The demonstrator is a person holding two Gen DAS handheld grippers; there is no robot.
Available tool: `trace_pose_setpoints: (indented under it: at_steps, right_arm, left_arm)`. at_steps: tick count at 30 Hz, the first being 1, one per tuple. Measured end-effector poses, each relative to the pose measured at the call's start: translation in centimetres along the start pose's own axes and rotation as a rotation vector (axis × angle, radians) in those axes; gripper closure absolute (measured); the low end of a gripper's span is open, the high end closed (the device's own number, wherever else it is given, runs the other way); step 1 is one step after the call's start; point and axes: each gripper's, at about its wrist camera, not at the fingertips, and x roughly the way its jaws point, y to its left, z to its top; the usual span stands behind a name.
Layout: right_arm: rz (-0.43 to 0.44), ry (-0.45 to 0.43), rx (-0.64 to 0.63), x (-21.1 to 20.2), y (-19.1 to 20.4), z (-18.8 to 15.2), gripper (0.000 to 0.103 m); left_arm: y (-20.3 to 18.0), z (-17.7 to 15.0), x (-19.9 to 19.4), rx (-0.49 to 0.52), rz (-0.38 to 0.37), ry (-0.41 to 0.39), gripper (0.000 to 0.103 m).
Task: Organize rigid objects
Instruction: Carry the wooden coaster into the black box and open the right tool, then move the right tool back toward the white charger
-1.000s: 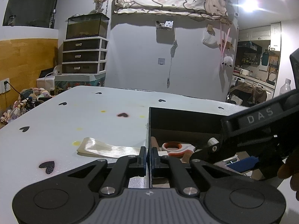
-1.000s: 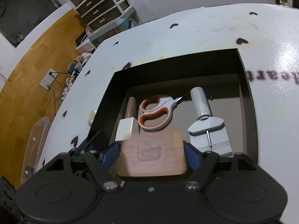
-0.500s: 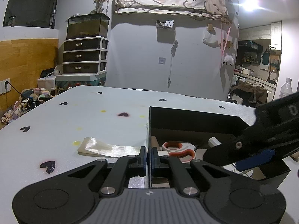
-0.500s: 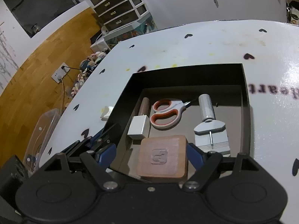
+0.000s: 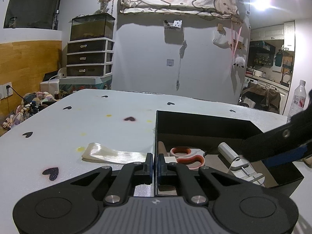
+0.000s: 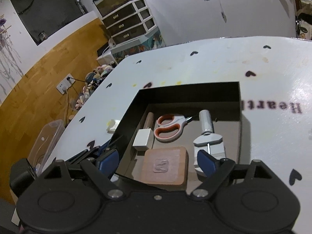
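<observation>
Block set in box; right gripper letting go.

We see the right gripper [image 6: 157, 160] over the box [image 6: 191, 89], jaws opening and standing clear of the wooden block [image 6: 165, 167], which lies flat on the box floor at 6 o'clock, near-square, logo face up. We judge it released there to fill the free near corner. The left gripper [image 5: 155, 162] is pinched on the box's near wall, likely to steady it. The scissors [image 6: 169, 126] lie long axis toward 2 o'clock, tips touching or just beside the scraper [image 6: 207, 136], whose handle points to 12. The white cube [image 6: 142, 139] sits at 9 o'clock of the block.
</observation>
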Motion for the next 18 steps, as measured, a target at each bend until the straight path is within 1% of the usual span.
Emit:
trace_pose_setpoints:
  at_steps: [4,10,18]
  right_arm:
    - [-0.007,-0.035,-0.023,-0.9,-0.1,-0.2,0.012]
    - [-0.042,-0.113,-0.115,-2.6,-0.1,-0.9,0.011]
    - [-0.063,-0.200,-0.151,-4.7,-2.1,-2.2,0.009]
  left_arm:
    - [-0.2,0.1,-0.1,0.002,0.006,0.001,0.099]
    - [-0.5,0.2,0.0,0.007,0.010,0.001,0.099]
    - [-0.5,0.2,-0.1,0.006,0.009,0.001,0.099]
